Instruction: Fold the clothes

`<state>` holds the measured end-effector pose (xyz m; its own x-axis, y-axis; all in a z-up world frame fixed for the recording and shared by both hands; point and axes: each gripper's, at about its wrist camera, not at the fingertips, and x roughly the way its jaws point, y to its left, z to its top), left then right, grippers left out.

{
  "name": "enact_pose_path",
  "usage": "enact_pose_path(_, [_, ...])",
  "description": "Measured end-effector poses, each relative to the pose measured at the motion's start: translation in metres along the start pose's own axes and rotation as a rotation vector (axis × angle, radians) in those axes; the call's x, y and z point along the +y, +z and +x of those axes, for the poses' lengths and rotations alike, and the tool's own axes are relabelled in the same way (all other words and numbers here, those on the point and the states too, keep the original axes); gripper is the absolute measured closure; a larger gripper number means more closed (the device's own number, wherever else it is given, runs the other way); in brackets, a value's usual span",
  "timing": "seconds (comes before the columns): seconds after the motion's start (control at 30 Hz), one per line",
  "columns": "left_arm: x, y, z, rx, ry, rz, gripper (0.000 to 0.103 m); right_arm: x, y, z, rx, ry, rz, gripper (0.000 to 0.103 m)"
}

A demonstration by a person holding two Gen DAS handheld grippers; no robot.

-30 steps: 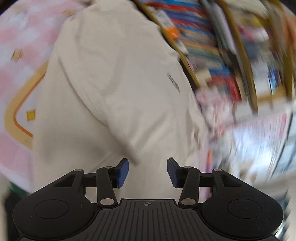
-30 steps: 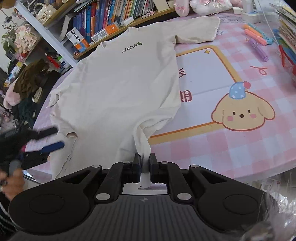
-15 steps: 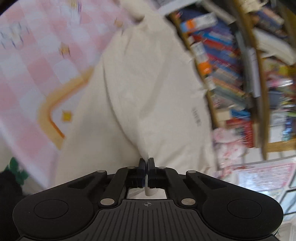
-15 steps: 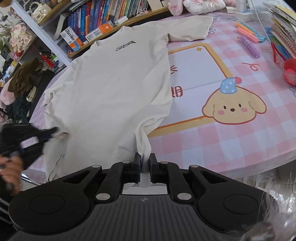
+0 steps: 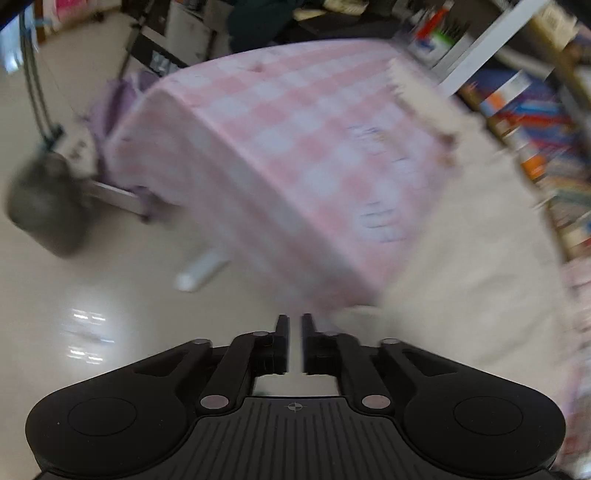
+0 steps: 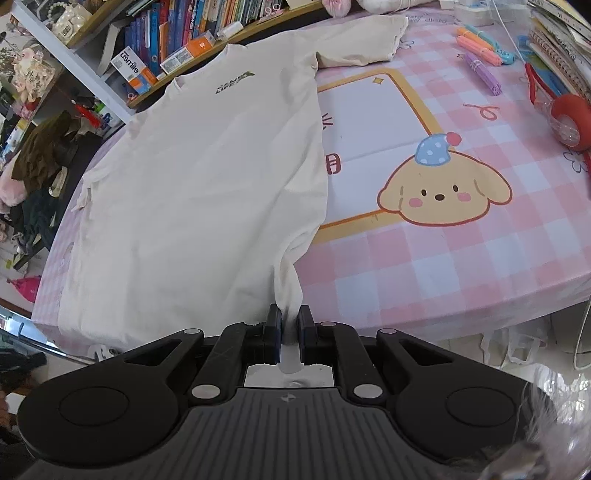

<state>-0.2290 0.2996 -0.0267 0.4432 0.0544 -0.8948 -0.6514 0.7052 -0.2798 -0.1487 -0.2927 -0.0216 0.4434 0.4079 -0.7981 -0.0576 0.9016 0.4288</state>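
A cream T-shirt (image 6: pixel 207 177) lies spread face up on the pink checked tablecloth (image 6: pixel 443 266), collar toward the bookshelf. My right gripper (image 6: pixel 290 314) is shut on a bunched corner of the shirt's hem at the table's near edge. The left wrist view is blurred. In it, my left gripper (image 5: pixel 294 321) hangs over the floor beside the table's corner, and its jaws are opening, a narrow gap with nothing between them. The T-shirt (image 5: pixel 480 258) lies to its right, draped over the tablecloth (image 5: pixel 295 147).
A bookshelf (image 6: pixel 177 29) runs behind the table. Coloured pens (image 6: pixel 480 44), a red round object (image 6: pixel 569 122) and notebooks sit at the table's right. In the left wrist view there is a white table leg (image 5: pixel 201 271) and a grey bin (image 5: pixel 44 206) on the glossy floor.
The left gripper closed on the shirt's edge, then let it go and swung off past the table's corner. The shirt now lies flatter. The right gripper keeps its hold.
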Motion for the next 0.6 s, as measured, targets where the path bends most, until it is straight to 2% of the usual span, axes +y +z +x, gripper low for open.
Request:
enact_pose_path(0.07, [-0.008, -0.001, -0.003, -0.045, 0.053, 0.065, 0.089, 0.001, -0.001, -0.002, 0.0, -0.005, -0.008, 0.094])
enact_pose_path(0.1, [-0.015, -0.002, -0.007, -0.074, 0.047, 0.101, 0.089, 0.002, -0.002, -0.003, -0.002, -0.008, -0.012, 0.094])
enact_pose_path(0.23, [-0.056, -0.011, -0.017, -0.165, -0.066, 0.271, 0.088, 0.005, -0.006, -0.012, -0.006, -0.023, -0.03, 0.094])
enact_pose_path(0.43, [-0.121, -0.029, -0.002, -0.153, -0.164, 0.539, 0.086, -0.001, -0.016, -0.024, 0.012, -0.058, -0.033, 0.094])
enact_pose_path(0.53, [-0.138, -0.034, 0.006, -0.136, -0.177, 0.57, 0.085, 0.0, -0.021, -0.014, 0.043, -0.099, -0.04, 0.094])
enact_pose_path(0.6, [-0.142, -0.035, 0.005, -0.136, -0.201, 0.555, 0.081, 0.0, -0.021, -0.011, 0.04, -0.132, -0.043, 0.09])
